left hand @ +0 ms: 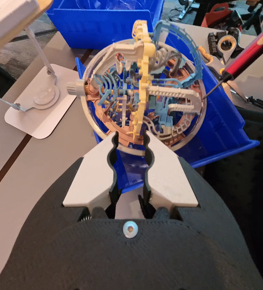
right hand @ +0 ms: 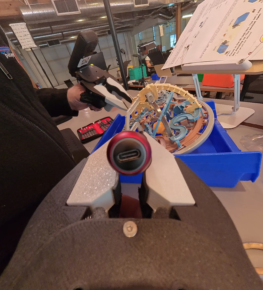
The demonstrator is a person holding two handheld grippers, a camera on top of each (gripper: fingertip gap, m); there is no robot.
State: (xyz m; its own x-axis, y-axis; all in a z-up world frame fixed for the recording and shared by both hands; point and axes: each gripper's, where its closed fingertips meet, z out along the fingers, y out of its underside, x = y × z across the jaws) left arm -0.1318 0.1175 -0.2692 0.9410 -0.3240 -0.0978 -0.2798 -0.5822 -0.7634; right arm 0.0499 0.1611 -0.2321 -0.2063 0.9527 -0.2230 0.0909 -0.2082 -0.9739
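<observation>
The left hand-held gripper (left hand: 130,138) clamps the rim of the half-opened maze ball (left hand: 143,97) propped in the blue bin (left hand: 221,125), while the right hand-held gripper (right hand: 131,141) grips a red electric screwdriver (left hand: 245,58), bit touching the rim.

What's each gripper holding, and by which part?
Left gripper pinches the maze ball's lower edge, at the yellow track. Right gripper clamps the red screwdriver near its rear end.

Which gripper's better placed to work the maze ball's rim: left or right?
Likely right: right gripper clamps the red screwdriver, tip at the maze ball rim. Left gripper grips its yellow track.
</observation>
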